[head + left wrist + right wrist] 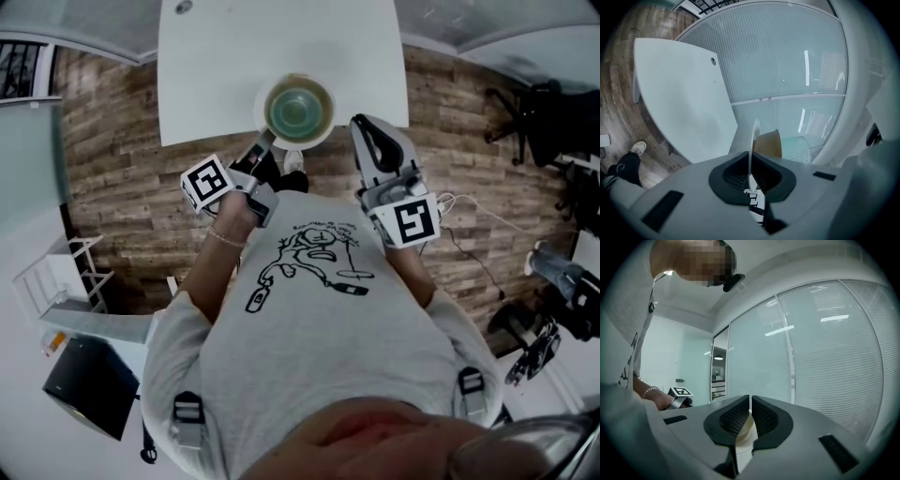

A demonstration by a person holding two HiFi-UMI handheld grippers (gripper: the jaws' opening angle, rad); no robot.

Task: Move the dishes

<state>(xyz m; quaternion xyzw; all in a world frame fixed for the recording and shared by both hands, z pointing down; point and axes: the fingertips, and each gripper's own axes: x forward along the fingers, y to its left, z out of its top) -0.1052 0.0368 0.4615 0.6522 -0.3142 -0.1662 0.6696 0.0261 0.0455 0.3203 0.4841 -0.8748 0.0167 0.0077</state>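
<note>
A white plate (260, 109) carries a tan bowl (274, 92) with a green glass bowl (298, 112) nested inside it. The stack hangs over the near edge of the white table (216, 56). My left gripper (264, 142) is shut on the plate's near rim. In the left gripper view (750, 176) the plate (753, 136) stands edge-on between the jaws, with the tan bowl (768, 143) and green bowl (796, 147) to its right. My right gripper (358, 124) is just right of the plate. In the right gripper view (750, 413) it is shut on a cream dish (744, 428), mostly hidden by the jaws.
The table (679, 93) stands against frosted glass walls on a wood floor (112, 159). Black office chairs (534, 112) are at the right. A white rack (56, 281) is at the lower left. The person's foot (636, 149) is beside the table.
</note>
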